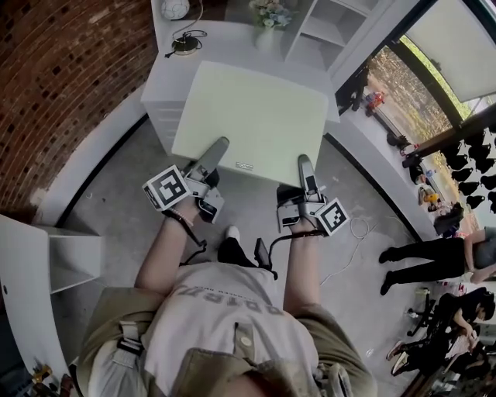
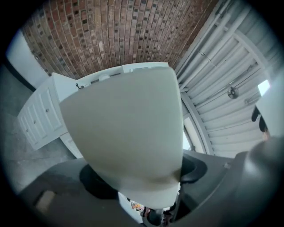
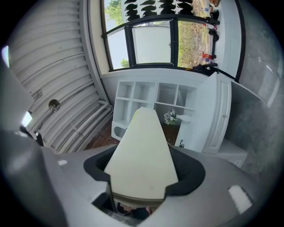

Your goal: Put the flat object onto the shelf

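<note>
The flat object is a large pale board point(image 1: 256, 116), held level in front of me over the white cabinet point(image 1: 159, 105). My left gripper point(image 1: 219, 146) is at the board's near left edge. In the left gripper view the board point(image 2: 128, 124) lies between its widely spread jaws, with a gap showing under its edge. My right gripper point(image 1: 304, 161) is at the near right edge. In the right gripper view its jaws are shut on the board point(image 3: 142, 150), which stretches away toward the white cubby shelf point(image 3: 153, 97).
The white cubby shelf point(image 1: 329, 23) stands behind the cabinet, with a vase of flowers point(image 1: 269, 14) beside it. A brick wall point(image 1: 62, 70) is at the left. A low white unit point(image 1: 70, 260) stands near my left. People point(image 1: 434, 260) are at the far right.
</note>
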`<state>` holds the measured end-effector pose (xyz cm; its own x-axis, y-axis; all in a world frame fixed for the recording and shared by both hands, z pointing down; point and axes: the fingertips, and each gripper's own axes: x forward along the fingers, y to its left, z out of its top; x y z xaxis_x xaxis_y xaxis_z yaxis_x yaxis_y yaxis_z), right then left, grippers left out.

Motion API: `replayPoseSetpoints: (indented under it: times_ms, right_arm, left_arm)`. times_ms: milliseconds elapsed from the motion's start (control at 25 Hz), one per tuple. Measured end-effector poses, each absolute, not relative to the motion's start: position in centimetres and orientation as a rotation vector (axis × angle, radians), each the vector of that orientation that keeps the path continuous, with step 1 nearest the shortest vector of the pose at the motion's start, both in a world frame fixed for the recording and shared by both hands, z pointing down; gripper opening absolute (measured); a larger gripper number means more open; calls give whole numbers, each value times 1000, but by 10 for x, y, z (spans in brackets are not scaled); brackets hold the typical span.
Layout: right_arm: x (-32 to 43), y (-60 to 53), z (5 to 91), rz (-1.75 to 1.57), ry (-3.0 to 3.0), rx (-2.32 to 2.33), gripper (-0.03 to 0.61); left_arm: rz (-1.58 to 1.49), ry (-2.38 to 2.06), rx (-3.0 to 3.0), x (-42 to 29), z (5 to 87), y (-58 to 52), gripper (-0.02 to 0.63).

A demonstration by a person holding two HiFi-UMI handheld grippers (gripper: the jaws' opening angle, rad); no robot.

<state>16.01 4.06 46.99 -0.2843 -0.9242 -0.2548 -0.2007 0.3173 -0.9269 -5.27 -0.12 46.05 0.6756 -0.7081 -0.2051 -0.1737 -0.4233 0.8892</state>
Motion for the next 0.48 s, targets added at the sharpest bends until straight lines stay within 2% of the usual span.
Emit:
replayPoseSetpoints:
  times_ms: [480]
  right_arm:
    - [202,-71,428,-1057,1800,-1019,338]
  left_arm:
    - [-820,-768,1855,-15,414,-98,302]
